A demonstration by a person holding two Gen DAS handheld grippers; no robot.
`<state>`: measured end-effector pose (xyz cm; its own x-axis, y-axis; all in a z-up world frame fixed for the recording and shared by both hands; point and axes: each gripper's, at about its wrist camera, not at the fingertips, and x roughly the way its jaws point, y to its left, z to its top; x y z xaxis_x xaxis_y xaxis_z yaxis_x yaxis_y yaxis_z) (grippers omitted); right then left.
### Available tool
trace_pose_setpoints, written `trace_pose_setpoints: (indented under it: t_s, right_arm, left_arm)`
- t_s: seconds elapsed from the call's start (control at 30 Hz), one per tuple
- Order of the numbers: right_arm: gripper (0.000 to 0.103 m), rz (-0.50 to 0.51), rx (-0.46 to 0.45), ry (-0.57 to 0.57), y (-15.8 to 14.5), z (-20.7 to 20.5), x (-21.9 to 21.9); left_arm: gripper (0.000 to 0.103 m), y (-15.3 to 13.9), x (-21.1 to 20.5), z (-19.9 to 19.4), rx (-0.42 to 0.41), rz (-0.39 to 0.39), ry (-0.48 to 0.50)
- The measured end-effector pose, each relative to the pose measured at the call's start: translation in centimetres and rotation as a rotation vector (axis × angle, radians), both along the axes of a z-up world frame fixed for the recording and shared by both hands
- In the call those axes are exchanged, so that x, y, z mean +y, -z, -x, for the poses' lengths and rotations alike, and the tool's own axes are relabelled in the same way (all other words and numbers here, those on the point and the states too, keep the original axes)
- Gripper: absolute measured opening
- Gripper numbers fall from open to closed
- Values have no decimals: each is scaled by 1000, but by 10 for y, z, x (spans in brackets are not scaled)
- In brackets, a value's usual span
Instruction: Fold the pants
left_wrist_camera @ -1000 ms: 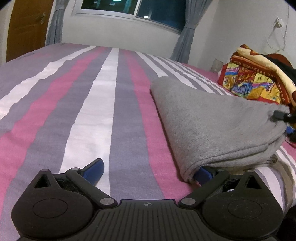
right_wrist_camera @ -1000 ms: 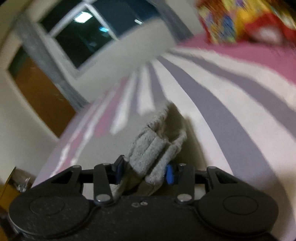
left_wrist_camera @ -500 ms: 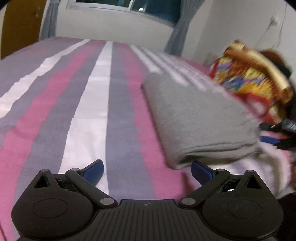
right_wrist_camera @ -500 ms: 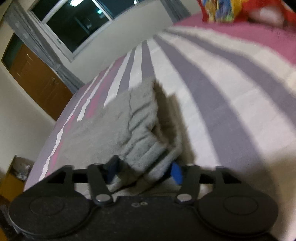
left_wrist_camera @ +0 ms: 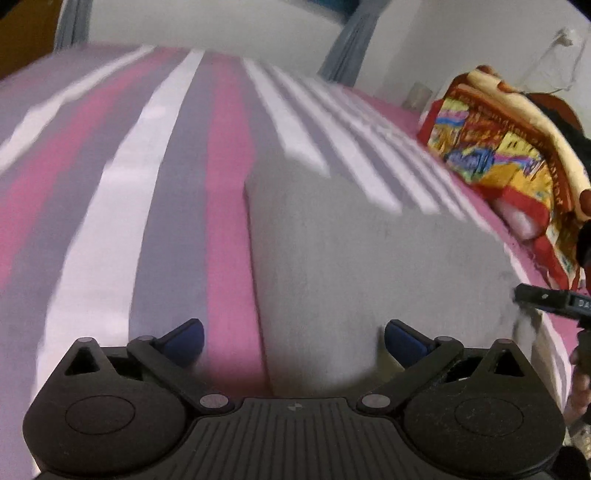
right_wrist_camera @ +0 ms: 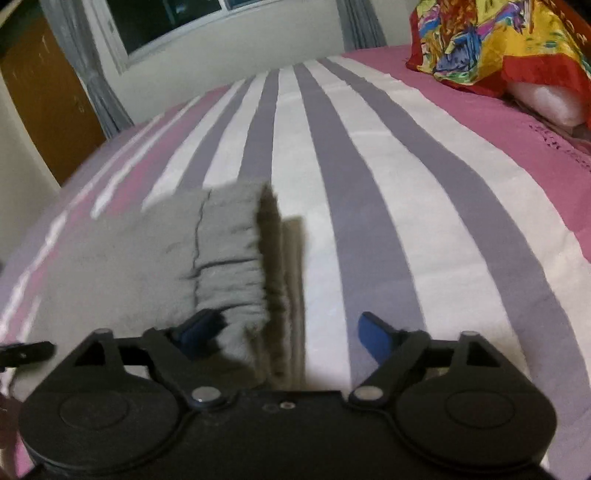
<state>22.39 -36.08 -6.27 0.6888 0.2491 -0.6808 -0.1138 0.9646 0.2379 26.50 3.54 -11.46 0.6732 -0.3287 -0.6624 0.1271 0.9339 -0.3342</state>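
pants (left_wrist_camera: 362, 258): grey, folded into a thick flat bundle, lying on the bed; in the right wrist view the ribbed waistband end (right_wrist_camera: 229, 254) faces the camera and casts a dark shadow to its right
bed (left_wrist_camera: 166, 192): covered by a sheet striped pink, grey and white, with a plain pink band along the far side
left claw (left_wrist_camera: 293, 338): spread wide, both blue pads clear of the cloth; the near edge of the bundle lies between the pads, nothing gripped
right claw (right_wrist_camera: 286, 334): jaws opening, already wide apart; the left pad sits right at the near corner of the waistband, the right pad is over bare sheet; the cloth is not pinched
right claw seen from the left: a black fingertip (left_wrist_camera: 546, 297) shows at the right edge of the bundle
colourful blanket (right_wrist_camera: 491, 44): red, yellow and blue, heaped at the head end of the bed, well apart from the pants
room: window (right_wrist_camera: 177, 26) with grey curtains, brown wooden door (right_wrist_camera: 48, 103) at the left
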Motion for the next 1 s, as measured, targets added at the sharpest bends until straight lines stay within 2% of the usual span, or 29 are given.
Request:
trace_pose_setpoints:
  t_s: [0.07,0.17,0.23,0.27,0.33,0.37,0.4,0.53,0.7,0.8,1.0]
  right_arm:
    - [81,-5,-70,-11,-13,-8,-2]
    - [81,-31,-80,-28,-19,-37,4]
    - [82,34,-29,-56,-9,-59,17]
    - [84,83,44,-77,3,-71,27]
    - [93,102,72,-68,17,-85,32]
    - [100,90,77,-52,22,-91,30]
    - [102,59,88,-42,26,-93,25]
    - [102,14,67,-38,28,-80,15]
    - [91,-13,27,-56,6,-54,19]
    - [90,-39,14,-80,-4,-35,18]
    - [90,7,70,-98,1,-10,22]
  left_arm:
    - [103,-9,0,-24,-25,-6,6]
    - [103,-12,-6,-65,-24,-49,7]
    - [103,2,-13,-94,47,-107,21]
    - [103,8,-16,-105,66,-122,22]
    - [103,18,-16,-109,52,-117,31]
    - [103,19,-17,-109,42,-117,34]
    - [103,20,-17,-107,30,-115,37]
    - [103,14,-15,-90,25,-125,22]
    - [103,2,-15,-59,11,-165,21]
    - [103,-1,-19,-35,-11,-205,45]
    - [103,-4,-15,-4,-5,-195,45]
